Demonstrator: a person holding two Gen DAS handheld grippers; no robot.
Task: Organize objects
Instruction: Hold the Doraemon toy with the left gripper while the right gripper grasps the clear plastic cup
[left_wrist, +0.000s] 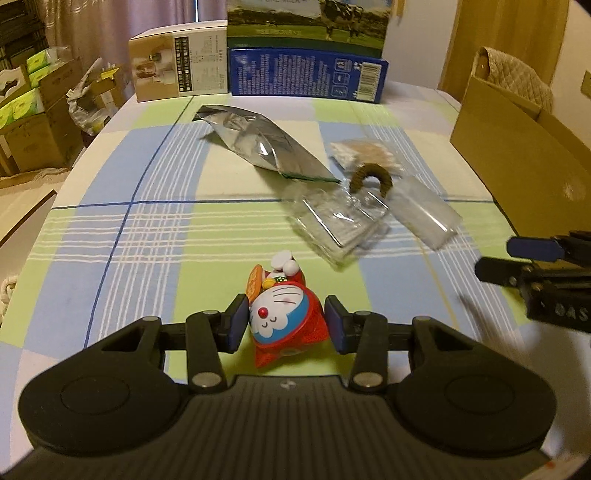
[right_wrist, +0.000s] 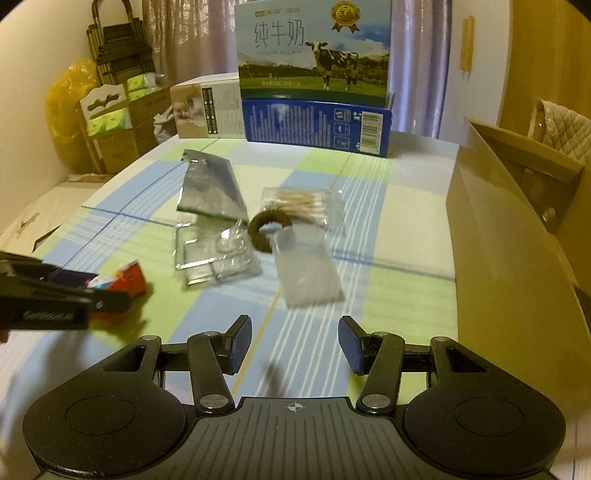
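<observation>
Left wrist view: left gripper (left_wrist: 284, 324) sits low over the checked tablecloth (left_wrist: 147, 229), jaws around the red-and-blue cat toy (left_wrist: 286, 317), pads just beside its sides, can't tell if they're pressing; silver foil pouch (left_wrist: 258, 142), brown hair tie (left_wrist: 371, 179) and clear plastic packets (left_wrist: 343, 221) lie farther out, cardboard box (left_wrist: 517, 162) at right. Right wrist view: right gripper (right_wrist: 293, 345) spread wide and empty over the cloth, a clear packet (right_wrist: 306, 264) ahead of it, toy (right_wrist: 125, 280) at left between the other gripper's fingers.
</observation>
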